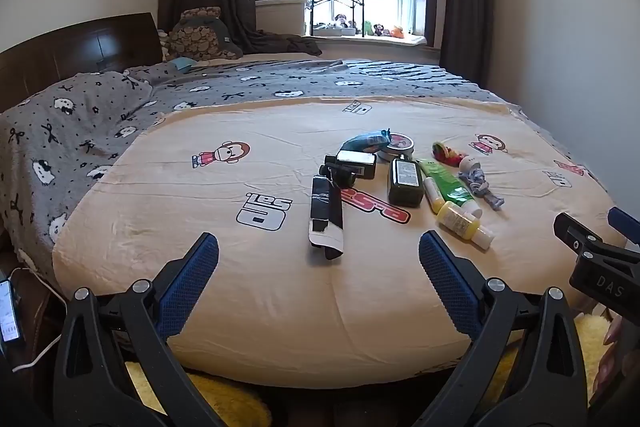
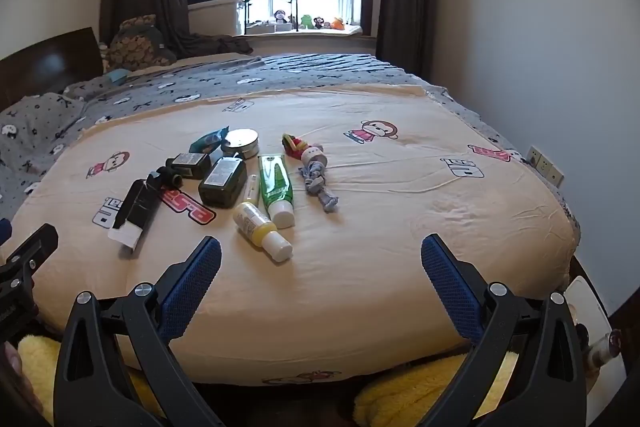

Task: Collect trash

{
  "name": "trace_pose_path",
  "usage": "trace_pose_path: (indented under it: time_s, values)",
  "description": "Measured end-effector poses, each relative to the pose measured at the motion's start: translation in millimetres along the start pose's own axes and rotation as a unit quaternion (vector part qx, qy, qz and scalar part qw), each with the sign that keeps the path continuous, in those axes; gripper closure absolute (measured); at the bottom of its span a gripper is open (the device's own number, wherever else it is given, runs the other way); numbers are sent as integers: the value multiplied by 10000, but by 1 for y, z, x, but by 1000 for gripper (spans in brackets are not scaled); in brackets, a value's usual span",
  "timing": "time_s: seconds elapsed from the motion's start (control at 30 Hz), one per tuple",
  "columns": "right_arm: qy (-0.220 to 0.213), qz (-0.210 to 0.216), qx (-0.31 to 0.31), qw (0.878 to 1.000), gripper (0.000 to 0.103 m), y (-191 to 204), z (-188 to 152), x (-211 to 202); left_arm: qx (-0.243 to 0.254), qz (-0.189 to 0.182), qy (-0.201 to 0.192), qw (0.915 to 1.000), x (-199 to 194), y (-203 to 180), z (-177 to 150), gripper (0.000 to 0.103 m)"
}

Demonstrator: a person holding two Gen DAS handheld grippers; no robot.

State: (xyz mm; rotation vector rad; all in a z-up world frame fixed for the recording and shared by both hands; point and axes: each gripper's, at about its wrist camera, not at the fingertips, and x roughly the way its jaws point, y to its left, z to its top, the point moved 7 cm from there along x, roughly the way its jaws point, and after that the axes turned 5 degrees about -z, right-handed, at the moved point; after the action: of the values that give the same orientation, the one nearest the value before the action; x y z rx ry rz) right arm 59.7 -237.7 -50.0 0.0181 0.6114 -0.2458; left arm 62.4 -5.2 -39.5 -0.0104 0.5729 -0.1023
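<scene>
Several items lie in a cluster on the cream bedspread (image 1: 280, 291): a torn black and white carton (image 1: 326, 217) (image 2: 134, 213), a blue crumpled wrapper (image 1: 366, 141) (image 2: 208, 139), two dark bottles (image 1: 405, 181) (image 2: 223, 182), a green tube (image 1: 450, 185) (image 2: 276, 187), a yellow bottle (image 1: 464, 223) (image 2: 260, 230), a round tin (image 2: 241, 143) and a rope toy (image 2: 318, 183). My left gripper (image 1: 319, 247) is open and empty at the bed's near edge, short of the carton. My right gripper (image 2: 321, 249) is open and empty, just right of the yellow bottle.
A grey patterned blanket (image 1: 80, 131) covers the bed's left and far side, with a dark headboard (image 1: 80, 47) at left. A wall with sockets (image 2: 546, 165) runs along the right. A yellow fluffy rug (image 2: 424, 391) lies below the bed edge. A window sill with toys is far behind.
</scene>
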Motion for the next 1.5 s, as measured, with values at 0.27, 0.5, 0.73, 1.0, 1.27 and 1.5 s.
trace_pose_path:
  time_s: [0.27,0.5,0.73,1.0,1.27,1.5]
  values:
    - [0,-11,-7,10000,3,-1,1,0,4,-3,-5,10000,1,-4,-1,8]
    - [14,2,-23,10000,3,0,0,1,4,-9,-8,10000,0,-4,-1,8]
    - [17,-16,-35,10000,3,1,-1,1,1,-20,-2,10000,0,-4,-1,8]
    - [22,-37,-64,10000,3,2,0,3,-9,-16,13,10000,2,-5,-2,8]
    - [54,-11,-107,9999,3,4,1,6,-42,-32,71,10000,8,-5,-3,8]
    - [63,1,-144,9999,3,6,2,8,-105,-31,88,9999,10,-2,-1,8]
